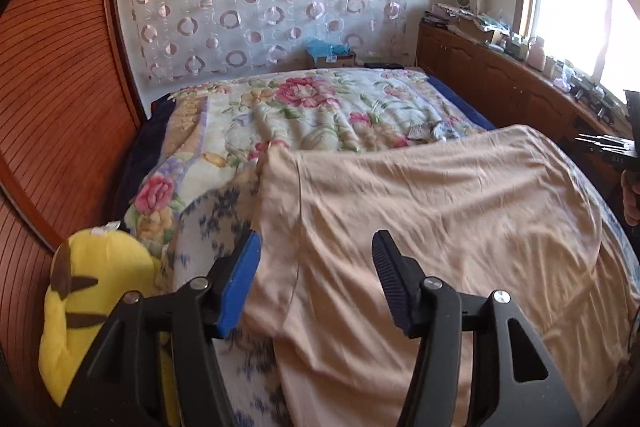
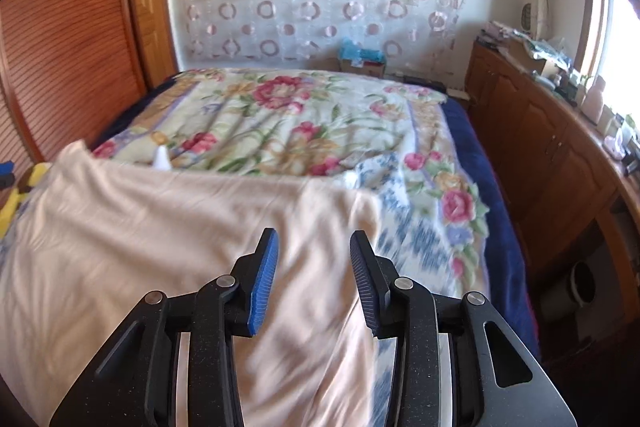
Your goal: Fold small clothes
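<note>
A peach-coloured garment point(image 1: 432, 227) lies spread flat on the bed, wrinkled, and shows in the right wrist view point(image 2: 172, 239) too. My left gripper point(image 1: 316, 247) is open and empty, hovering over the garment's left part near its left edge. My right gripper point(image 2: 314, 245) is open and empty, hovering over the garment's right part near its right edge. A small part of the right gripper point(image 1: 608, 147) shows at the far right of the left wrist view.
The bed carries a floral blanket point(image 1: 320, 107) and a blue-and-white patterned cloth point(image 2: 416, 227) under the garment. A yellow plush toy point(image 1: 92, 287) sits at the left bed edge. A wooden cabinet point(image 2: 540, 147) with clutter runs along the right; a wooden wardrobe point(image 1: 52, 87) stands left.
</note>
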